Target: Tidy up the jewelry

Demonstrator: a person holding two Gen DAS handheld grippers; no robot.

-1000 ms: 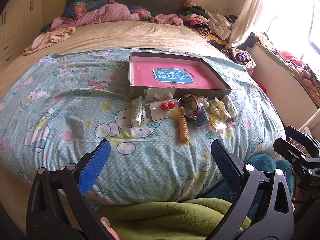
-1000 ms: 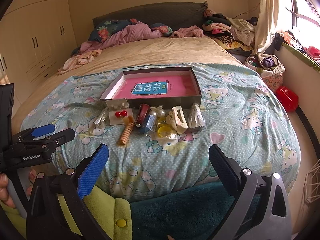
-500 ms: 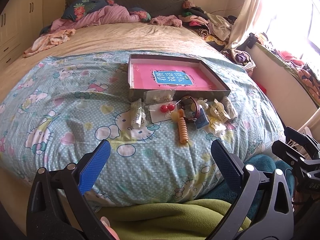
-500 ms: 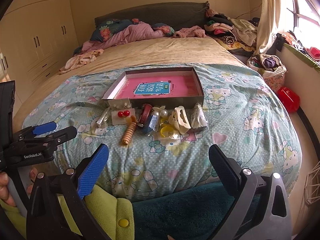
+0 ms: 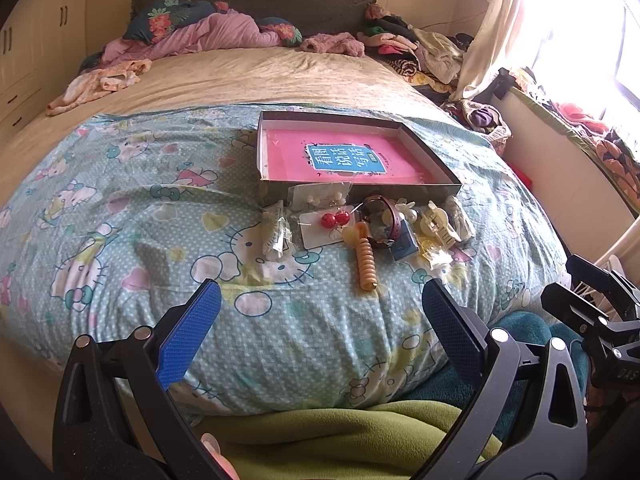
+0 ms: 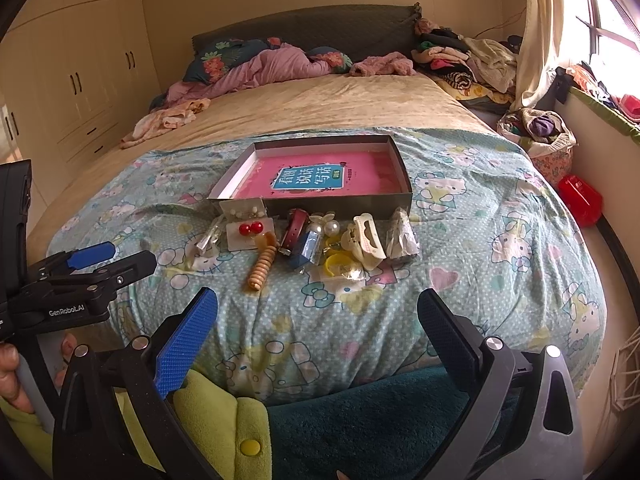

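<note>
While jewelry (image 6: 308,236) lies heaped on the bedspread (image 6: 480,240) just near the empty box (image 6: 316,176), ready for sorting, nothing is held. The left gripper (image 5: 320,328) and right gripper (image 6: 320,332) hover spread wide, well short of it.

Black grippers, blue textured fingers (image 5: 188,336), silver screws, "GenRobot.AI" marking.

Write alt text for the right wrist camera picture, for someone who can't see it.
A small pile of jewelry and hair accessories, including red ball earrings on a card, a white claw clip and a beige spiral hair tie, lies on a Hello Kitty quilt just in front of a shallow box with a pink lining. The open right gripper hovers short of it, empty.
</note>
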